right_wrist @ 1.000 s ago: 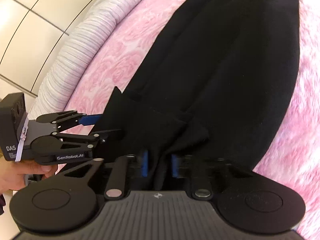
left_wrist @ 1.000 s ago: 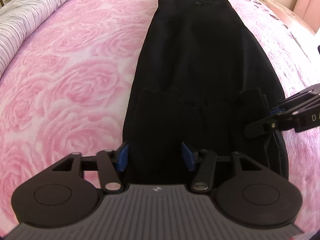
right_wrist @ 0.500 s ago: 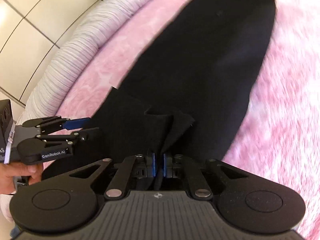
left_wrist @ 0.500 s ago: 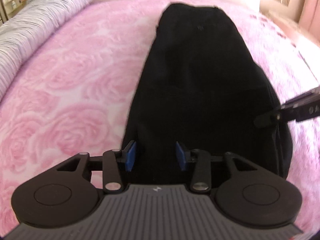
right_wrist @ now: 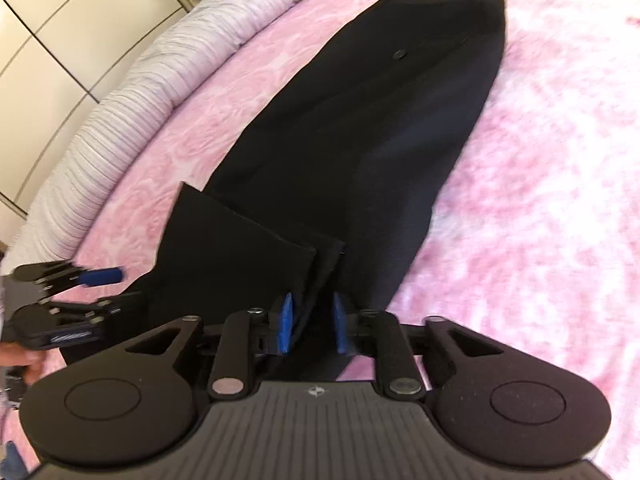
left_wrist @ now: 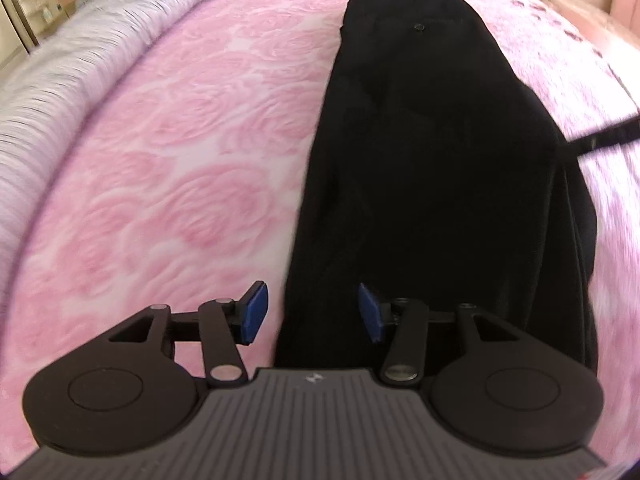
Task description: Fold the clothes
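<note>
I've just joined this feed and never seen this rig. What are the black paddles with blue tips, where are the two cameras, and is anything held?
No robot: a person carries a two-finger claw in each hand, with a fisheye camera on each looking along its blue pads. Black trousers lie lengthwise on a pink rose-patterned blanket. In the left view, the left claw has just been opening and stands open over the trousers' edge. In the right view, the right claw has just been opening too; cloth sits between its pads, apparently ungripped.

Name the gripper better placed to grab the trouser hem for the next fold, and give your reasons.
Right. The right gripper has hem cloth of the black trousers between its pads, which have just been opening. The left gripper, also just opening, straddles only the trousers' left edge, partly over the pink bedspread.
</note>
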The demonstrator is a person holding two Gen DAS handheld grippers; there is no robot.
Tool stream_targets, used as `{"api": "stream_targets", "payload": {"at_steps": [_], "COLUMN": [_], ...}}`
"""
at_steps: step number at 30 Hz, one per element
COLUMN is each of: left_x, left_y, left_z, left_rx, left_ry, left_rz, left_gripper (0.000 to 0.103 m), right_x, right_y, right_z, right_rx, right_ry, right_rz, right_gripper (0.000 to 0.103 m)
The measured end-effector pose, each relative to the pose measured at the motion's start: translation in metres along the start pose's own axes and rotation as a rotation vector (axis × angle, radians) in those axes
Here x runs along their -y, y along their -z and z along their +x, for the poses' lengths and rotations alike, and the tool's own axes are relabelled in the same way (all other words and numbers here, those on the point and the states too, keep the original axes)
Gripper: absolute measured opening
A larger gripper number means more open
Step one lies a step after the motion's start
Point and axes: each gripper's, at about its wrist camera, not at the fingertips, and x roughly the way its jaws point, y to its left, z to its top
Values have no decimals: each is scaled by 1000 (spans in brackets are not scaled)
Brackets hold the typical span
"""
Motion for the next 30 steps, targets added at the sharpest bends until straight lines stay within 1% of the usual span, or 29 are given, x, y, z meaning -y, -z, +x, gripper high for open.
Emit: {"api": "stream_targets", "payload": {"at_steps": [1, 2, 3, 5, 7, 9, 11, 12, 13, 14, 17, 19, 22, 23, 24, 25, 26, 28, 30], "left_x": [1, 3, 6, 14, 24, 35, 48, 54, 60, 65, 78, 82, 79, 76, 70, 62, 53, 37, 20], "left_y": [9, 19, 29, 49, 68, 83, 100, 109, 118, 125, 144, 151, 151, 150, 148, 145, 141, 134, 128], "left_z": [-10, -20, -30, -48, -64, -75, -82, -85, -88, -90, -88, -81, -68, -64, -60, -57, -55, -58, -67], "left_rx": [0, -2, -1, 5, 12, 16, 5, 4, 2, 3, 29, 50, 74, 70, 62, 56, 50, 40, 45], "left_ry": [-18, -37, -56, -85, -111, -129, -131, -123, -115, -110, -98, -85, -81, -69, -56, -46, -29, 9, 30], "left_rz": [26, 64, 103, 189, 275, 370, 465, 496, 527, 558, 676, 753, 846, 865, 867, 845, 805, 695, 588], "left_gripper": [53, 59, 62, 62, 62, 62, 62, 62, 62, 62, 62, 62, 62, 65, 65, 65, 66, 65, 64], "right_x": [-4, -10, -17, -31, -53, -77, -94, -103, -112, -121, -149, -166, -184, -185, -187, -189, -189, -179, -166], "right_y": [2, 4, 7, 15, 29, 49, 66, 73, 82, 91, 119, 136, 149, 152, 155, 157, 159, 156, 154], "right_z": [-5, -11, -17, -27, -32, -37, -41, -39, -36, -33, -22, -14, -2, 1, 4, 7, 8, -2, -11], "right_rx": [8, 17, 19, 20, 8, 5, -1, -14, -33, -52, -108, -121, -117, -123, -130, -136, -141, -137, -131], "right_ry": [14, 22, 16, 2, -33, -47, -74, -93, -117, -142, -213, -237, -236, -214, -191, -169, -150, -135, -140], "right_rz": [-12, -37, -77, -159, -271, -398, -467, -489, -513, -538, -613, -679, -702, -697, -692, -686, -672, -589, -500], "right_gripper": [40, 41, 41, 42, 43, 43, 48, 48, 49, 51, 52, 52, 52, 52, 52, 52, 52, 53, 55]}}
